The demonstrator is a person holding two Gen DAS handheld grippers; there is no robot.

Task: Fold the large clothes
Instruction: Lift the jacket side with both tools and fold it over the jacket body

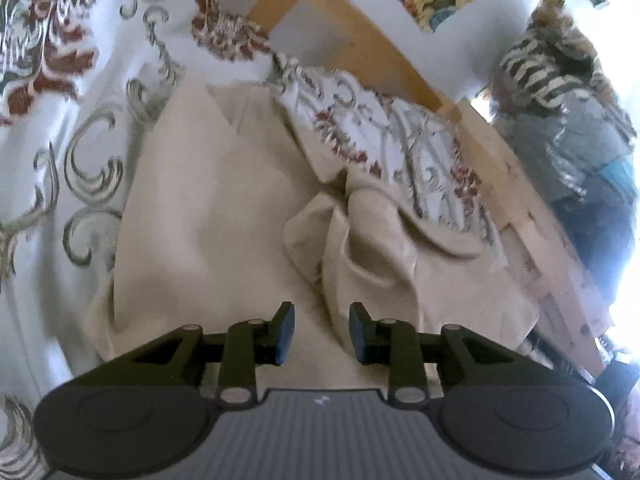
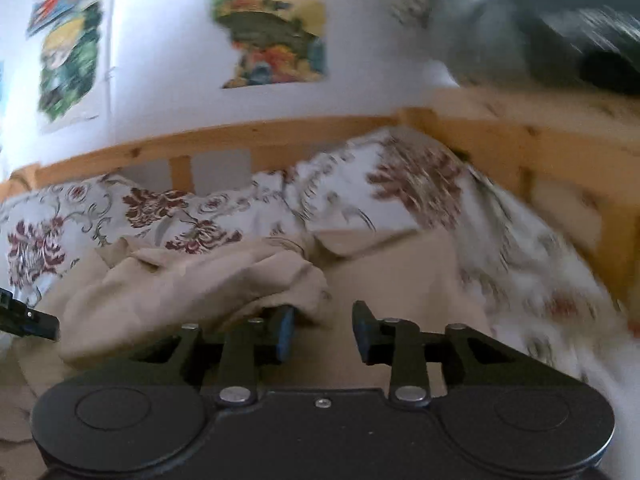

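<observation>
A large beige garment (image 1: 208, 220) lies spread on a flowered bedcover (image 1: 48, 128), with a bunched fold (image 1: 360, 240) toward its right side. My left gripper (image 1: 322, 334) hovers over the garment's near part, open, with only cloth below the gap. In the right wrist view the same beige garment (image 2: 192, 280) is heaped to the left. My right gripper (image 2: 324, 334) is open just above it. Its left fingertip (image 2: 285, 330) sits against the edge of the heaped fold, and nothing is pinched. A black part at the left edge (image 2: 24, 322) looks like the other gripper.
A wooden bed frame (image 1: 500, 184) (image 2: 500, 140) borders the far and right sides of the bed. A white wall with colourful posters (image 2: 272, 28) stands behind it. A pile of striped and grey clothes (image 1: 560, 100) sits beyond the frame. The flowered bedcover (image 2: 140, 208) is rumpled near the rail.
</observation>
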